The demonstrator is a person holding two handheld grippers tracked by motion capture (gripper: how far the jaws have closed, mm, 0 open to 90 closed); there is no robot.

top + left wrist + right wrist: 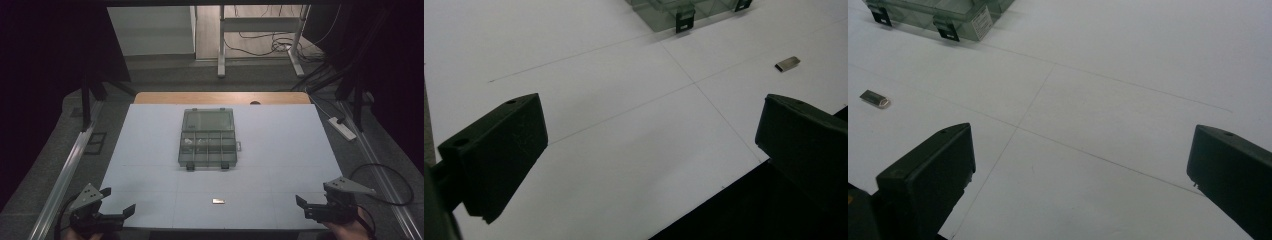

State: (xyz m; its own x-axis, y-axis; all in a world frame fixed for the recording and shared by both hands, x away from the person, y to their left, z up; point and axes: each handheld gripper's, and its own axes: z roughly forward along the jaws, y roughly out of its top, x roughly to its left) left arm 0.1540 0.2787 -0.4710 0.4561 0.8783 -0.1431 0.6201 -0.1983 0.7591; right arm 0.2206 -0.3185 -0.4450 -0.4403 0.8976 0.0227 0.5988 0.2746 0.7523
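A clear plastic compartment box (207, 138) with black latches lies in the middle of the white table (150, 150); its near edge shows in the left gripper view (684, 10) and the right gripper view (938, 15). A small metal piece (218, 201) lies on the sheet near the front edge, also seen from the left gripper (787, 63) and the right gripper (875, 99). My left gripper (117, 202) rests at the front left corner, open and holding nothing. My right gripper (312, 205) sits at the front right corner, jaws wide apart with nothing between them.
Metal rails (65, 170) run along both sides of the table. A white power strip (342, 127) and cables lie at the right. A desk frame (260, 40) stands beyond the far edge. Dark curtains flank the scene.
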